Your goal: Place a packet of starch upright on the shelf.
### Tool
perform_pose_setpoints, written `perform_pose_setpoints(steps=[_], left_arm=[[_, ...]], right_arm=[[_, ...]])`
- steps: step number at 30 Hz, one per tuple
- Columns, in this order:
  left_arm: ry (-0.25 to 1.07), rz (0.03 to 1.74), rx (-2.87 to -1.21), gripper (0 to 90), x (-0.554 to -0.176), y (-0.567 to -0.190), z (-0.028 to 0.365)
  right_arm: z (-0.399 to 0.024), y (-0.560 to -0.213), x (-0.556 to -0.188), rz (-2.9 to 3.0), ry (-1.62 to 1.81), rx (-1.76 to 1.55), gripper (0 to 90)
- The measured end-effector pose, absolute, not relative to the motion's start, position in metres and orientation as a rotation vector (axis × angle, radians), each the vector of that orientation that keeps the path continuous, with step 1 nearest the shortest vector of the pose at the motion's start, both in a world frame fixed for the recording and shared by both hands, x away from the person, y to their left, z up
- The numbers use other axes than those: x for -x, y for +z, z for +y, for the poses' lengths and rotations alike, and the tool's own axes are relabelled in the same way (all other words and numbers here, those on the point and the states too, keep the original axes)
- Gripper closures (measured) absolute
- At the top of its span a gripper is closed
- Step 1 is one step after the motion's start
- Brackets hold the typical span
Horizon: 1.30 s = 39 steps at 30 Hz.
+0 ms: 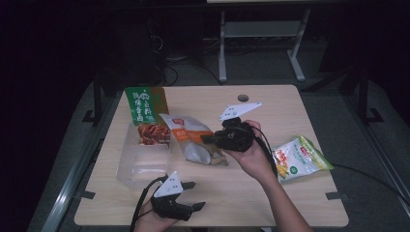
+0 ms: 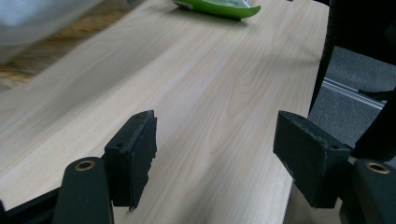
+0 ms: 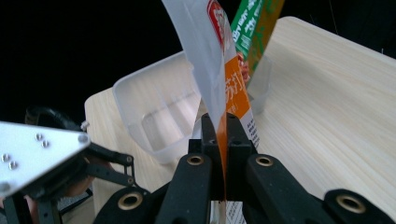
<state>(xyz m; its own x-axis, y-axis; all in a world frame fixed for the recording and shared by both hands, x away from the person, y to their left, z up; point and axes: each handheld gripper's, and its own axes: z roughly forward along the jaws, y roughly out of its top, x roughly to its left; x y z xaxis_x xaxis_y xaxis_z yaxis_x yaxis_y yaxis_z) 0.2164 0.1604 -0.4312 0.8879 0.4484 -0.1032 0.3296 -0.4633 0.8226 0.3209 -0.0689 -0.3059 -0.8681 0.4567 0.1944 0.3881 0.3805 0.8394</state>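
An orange-and-white snack bag hangs over the middle of the table, just right of a clear plastic container. My right gripper is shut on the bag's right edge. In the right gripper view the bag rises from between the closed jaws of the right gripper. A green packet with red contents leans in the far end of the container. My left gripper stands open near the table's front edge, with bare wood between the jaws of the left gripper.
A green-and-yellow corn snack bag lies flat near the right edge; its tip lies ahead of the left jaws. A cable runs off the table at the right. Bare wood lies between the two hands.
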Motion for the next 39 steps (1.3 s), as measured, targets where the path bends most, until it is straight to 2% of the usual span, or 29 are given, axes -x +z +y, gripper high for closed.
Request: perform_pose_setpoints(steps=[11,18,39], left_arm=[[0.166,0.526,-2.108,29.9,-0.213,-0.431,0.158],[0.165,0.524,-2.090,29.9,-0.214,-0.429,0.159],[0.171,0.515,-2.089,29.3,-0.211,-0.429,0.160]], right_arm=[[-0.038,-0.286,-0.328,2.557,1.550,-0.678,89.8],[-0.002,-0.279,-0.337,2.597,1.573,-0.626,89.8],[0.066,-0.302,-0.368,2.673,1.621,-0.601,89.8]])
